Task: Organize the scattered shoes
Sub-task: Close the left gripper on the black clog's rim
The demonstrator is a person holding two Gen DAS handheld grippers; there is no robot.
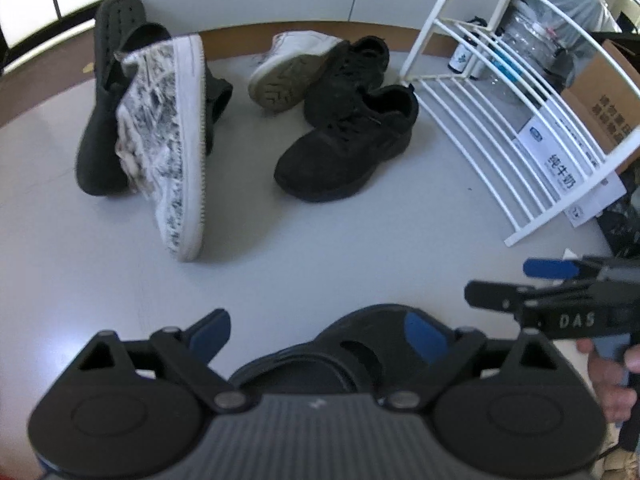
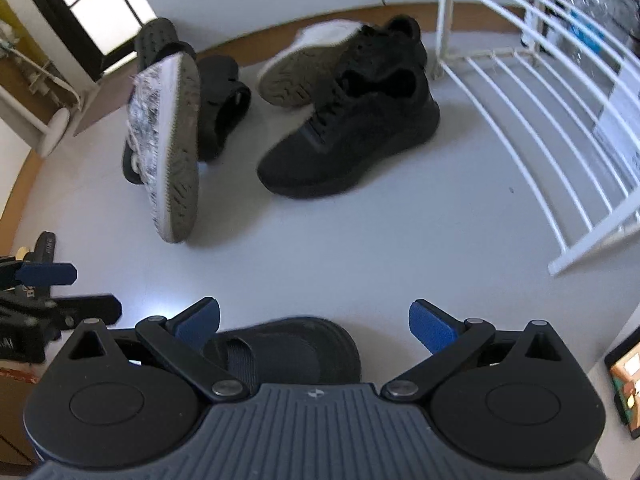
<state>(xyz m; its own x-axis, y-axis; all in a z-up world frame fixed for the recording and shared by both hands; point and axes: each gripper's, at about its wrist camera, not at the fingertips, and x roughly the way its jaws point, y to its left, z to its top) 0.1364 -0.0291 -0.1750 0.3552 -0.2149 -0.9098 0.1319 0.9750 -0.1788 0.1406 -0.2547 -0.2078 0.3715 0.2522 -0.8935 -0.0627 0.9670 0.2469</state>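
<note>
Left wrist: left gripper [image 1: 318, 332] tilts steeply down, jaws wide astride a dark sandal [image 1: 360, 344] on the near floor, gripping nothing; risk: a pad catches the strap | Right wrist: right gripper [image 2: 314, 322] likewise wide, empty over another sandal [image 2: 304, 344]; white rack [image 2: 532, 120] far right.
</note>
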